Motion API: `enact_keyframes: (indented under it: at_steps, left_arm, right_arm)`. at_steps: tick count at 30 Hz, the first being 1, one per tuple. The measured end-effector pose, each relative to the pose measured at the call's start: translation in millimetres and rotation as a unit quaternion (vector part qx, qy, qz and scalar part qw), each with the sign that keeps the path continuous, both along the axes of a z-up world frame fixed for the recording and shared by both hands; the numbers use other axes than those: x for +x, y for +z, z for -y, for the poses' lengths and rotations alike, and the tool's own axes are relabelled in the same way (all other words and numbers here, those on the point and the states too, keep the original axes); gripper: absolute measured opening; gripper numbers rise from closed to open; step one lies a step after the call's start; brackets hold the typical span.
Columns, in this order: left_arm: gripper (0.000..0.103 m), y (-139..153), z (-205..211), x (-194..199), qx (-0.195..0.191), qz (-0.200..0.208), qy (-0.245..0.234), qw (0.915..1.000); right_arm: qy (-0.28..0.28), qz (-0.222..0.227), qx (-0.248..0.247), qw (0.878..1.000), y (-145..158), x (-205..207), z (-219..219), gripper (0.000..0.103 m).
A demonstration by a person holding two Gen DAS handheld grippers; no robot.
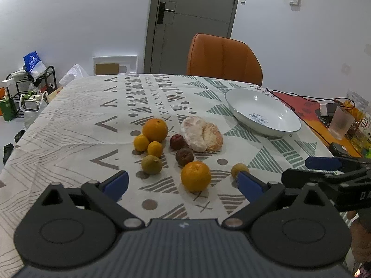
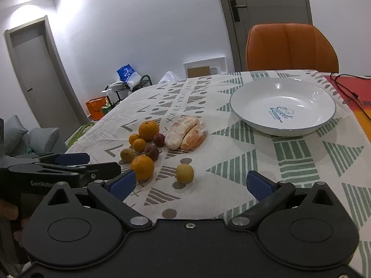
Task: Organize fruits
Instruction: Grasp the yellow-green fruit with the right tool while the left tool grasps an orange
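Looked like somebody's home dining area: patterned tablecloth [image 1: 69,125] on the table, an orange padded chair [image 1: 222,58] pushed in, grey interior door [image 1: 192,20] behind, cluttered shoe rack [image 1: 34,85], and sofa cushions [image 2: 27,136] off to one side

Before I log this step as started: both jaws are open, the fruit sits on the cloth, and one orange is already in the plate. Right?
Not quite. The plate holds nothing; the right wrist view shows its bare inside. Both oranges lie on the cloth with the other fruit. The left gripper and right gripper do have their jaws open.
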State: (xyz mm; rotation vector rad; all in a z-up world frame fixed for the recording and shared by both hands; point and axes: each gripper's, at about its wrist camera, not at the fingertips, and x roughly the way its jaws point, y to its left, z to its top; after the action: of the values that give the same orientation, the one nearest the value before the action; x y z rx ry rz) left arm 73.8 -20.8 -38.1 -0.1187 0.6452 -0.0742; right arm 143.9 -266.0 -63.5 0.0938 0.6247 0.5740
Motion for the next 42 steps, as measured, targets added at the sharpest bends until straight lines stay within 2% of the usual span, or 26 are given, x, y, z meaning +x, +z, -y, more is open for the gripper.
enact_keyframes:
  at_steps: [4, 8, 14, 18, 22, 24, 26, 31, 33, 34, 42]
  left_arm:
    - [0.095, -6.1, 2.9, 8.9, -0.005, -0.008, -0.005, 0.9999]
    - [0.082, -14.1, 5.9, 17.9, -0.005, -0.021, -0.009, 0.9997]
    - [0.075, -21.6, 10.1, 28.9, -0.008, -0.027, -0.014, 0.9995]
    - [0.061, -26.9, 12.3, 37.7, -0.014, -0.038, -0.017, 0.9990]
    - [0.055, -31.7, 13.8, 44.9, -0.018, -0.046, -0.019, 0.9986]
    - [0.044, -33.5, 13.5, 47.3, -0.018, -0.048, -0.019, 0.9985]
    - [0.038, -33.7, 12.3, 47.6, -0.020, -0.044, -0.015, 0.9987]
    - [0.037, -31.6, 6.5, 48.7, -0.030, -0.043, -0.007, 0.9986]
    - [0.037, -30.4, 3.7, 48.8, -0.033, -0.042, -0.004, 0.9986]
    - [0.037, -29.4, 2.6, 48.6, -0.033, -0.040, -0.003, 0.9987]
    - [0.036, -24.1, 5.6, 52.6, -0.022, -0.028, -0.004, 0.9994]
  right_arm:
    - [0.002, -0.014, -0.003, 1.000, -6.2, 7.4, -2.1, 0.092]
    - [0.004, -0.026, 0.000, 1.000, -13.1, 13.8, -2.4, 0.083]
    - [0.010, -0.038, 0.003, 0.999, -21.1, 23.5, -5.3, 0.069]
    - [0.022, -0.042, 0.007, 0.999, -25.0, 30.4, -9.6, 0.062]
    - [0.035, -0.046, 0.007, 0.998, -27.2, 36.6, -15.7, 0.054]
    - [0.041, -0.049, 0.006, 0.998, -29.0, 40.2, -19.2, 0.050]
    - [0.043, -0.053, 0.004, 0.998, -30.7, 43.8, -22.1, 0.048]
    - [0.047, -0.050, -0.003, 0.998, -32.2, 49.0, -31.2, 0.046]
    - [0.051, -0.048, -0.009, 0.998, -33.1, 50.1, -35.1, 0.027]
    - [0.052, -0.047, -0.012, 0.997, -33.5, 50.2, -36.6, 0.025]
    - [0.040, -0.021, -0.005, 0.999, -23.4, 47.3, -26.1, 0.024]
